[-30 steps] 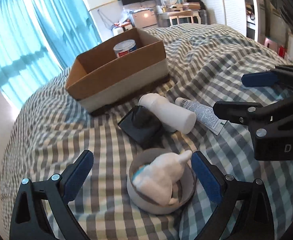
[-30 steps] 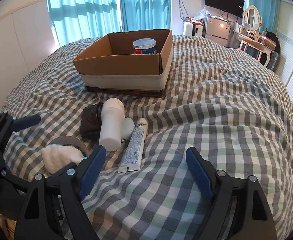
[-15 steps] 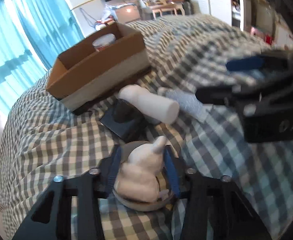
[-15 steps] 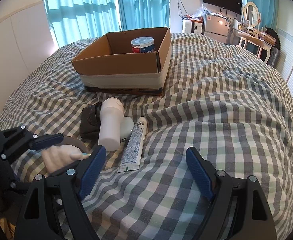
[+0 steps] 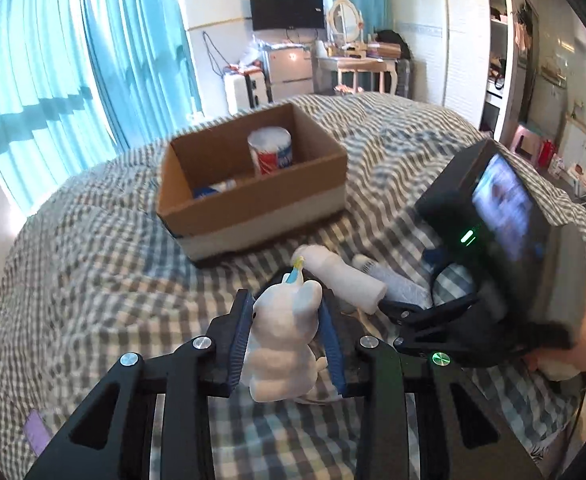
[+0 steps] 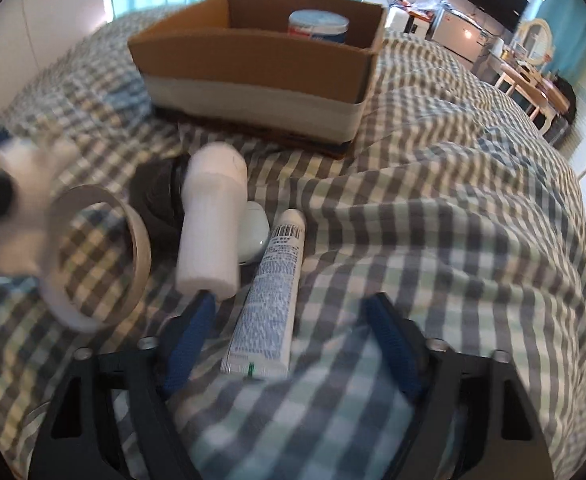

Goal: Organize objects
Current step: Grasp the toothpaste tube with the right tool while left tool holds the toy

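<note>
Tube (image 6: 267, 292) barcode visible, print unreadable; left claw (image 5: 287, 344) grips figurine (image 5: 283, 340).

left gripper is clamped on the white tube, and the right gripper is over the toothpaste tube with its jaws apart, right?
Not quite. The left wrist view shows the left gripper clamped on the white plush toy, not a tube. The rest holds: the right gripper straddles the toothpaste tube, jaws apart.

Left gripper (image 5: 287, 338) clamped on white figurine (image 5: 283, 344); ahead, white bottle (image 5: 343, 280) and right gripper's body (image 5: 489, 280) crowd path toward cardboard box (image 5: 253, 208). Checked bedcover (image 5: 93, 264) left of claw lies bare. Right gripper (image 6: 289, 344) straddles tube (image 6: 271, 292), pads not touching; tape ring (image 6: 97, 256) left, bottle ahead-left.
</note>
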`<state>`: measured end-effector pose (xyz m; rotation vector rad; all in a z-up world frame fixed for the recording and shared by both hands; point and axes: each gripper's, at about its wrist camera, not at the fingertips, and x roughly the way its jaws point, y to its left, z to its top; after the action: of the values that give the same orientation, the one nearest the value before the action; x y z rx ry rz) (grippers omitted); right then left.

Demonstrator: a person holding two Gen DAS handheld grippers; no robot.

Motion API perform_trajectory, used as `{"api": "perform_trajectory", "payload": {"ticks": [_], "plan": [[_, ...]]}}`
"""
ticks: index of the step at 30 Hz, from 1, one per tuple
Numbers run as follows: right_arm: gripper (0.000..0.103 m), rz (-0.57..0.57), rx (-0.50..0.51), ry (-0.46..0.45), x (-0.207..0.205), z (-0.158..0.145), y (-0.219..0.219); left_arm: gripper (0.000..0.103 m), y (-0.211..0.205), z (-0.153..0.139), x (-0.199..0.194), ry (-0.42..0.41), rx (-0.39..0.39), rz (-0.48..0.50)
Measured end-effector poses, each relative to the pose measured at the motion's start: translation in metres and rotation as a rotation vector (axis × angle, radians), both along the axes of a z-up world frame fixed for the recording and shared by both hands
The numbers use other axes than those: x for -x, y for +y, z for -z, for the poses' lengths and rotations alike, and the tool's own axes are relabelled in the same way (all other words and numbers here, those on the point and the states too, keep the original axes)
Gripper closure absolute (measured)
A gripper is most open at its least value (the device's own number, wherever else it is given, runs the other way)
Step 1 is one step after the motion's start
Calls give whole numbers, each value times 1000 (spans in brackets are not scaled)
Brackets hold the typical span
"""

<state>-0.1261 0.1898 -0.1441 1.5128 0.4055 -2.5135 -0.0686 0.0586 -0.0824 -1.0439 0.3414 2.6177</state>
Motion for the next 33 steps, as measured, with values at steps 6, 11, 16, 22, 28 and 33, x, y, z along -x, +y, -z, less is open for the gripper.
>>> {"api": "perform_trajectory", "payload": {"ticks": [6, 11, 16, 22, 28, 33], "plan": [[76, -27, -41, -18, 3, 8, -9, 69, -14, -7, 3, 8, -22, -31], [86, -40, 16, 55, -14, -13, -3, 69, -27, -2, 6, -24, -37, -68], [88, -57, 26, 107, -24, -32, -7, 69, -29, 0, 6, -39, -44, -77], [88, -70, 24, 147, -30, -50, -8, 69, -33, -6, 4, -29, -48, -83], [88, -75, 69, 215, -36, -87, -6, 69, -44, -17, 11, -24, -59, -113], [88, -97, 77, 277, -35, -123, -11, 69, -48, -38, 21, 7, -70, -118]]}}
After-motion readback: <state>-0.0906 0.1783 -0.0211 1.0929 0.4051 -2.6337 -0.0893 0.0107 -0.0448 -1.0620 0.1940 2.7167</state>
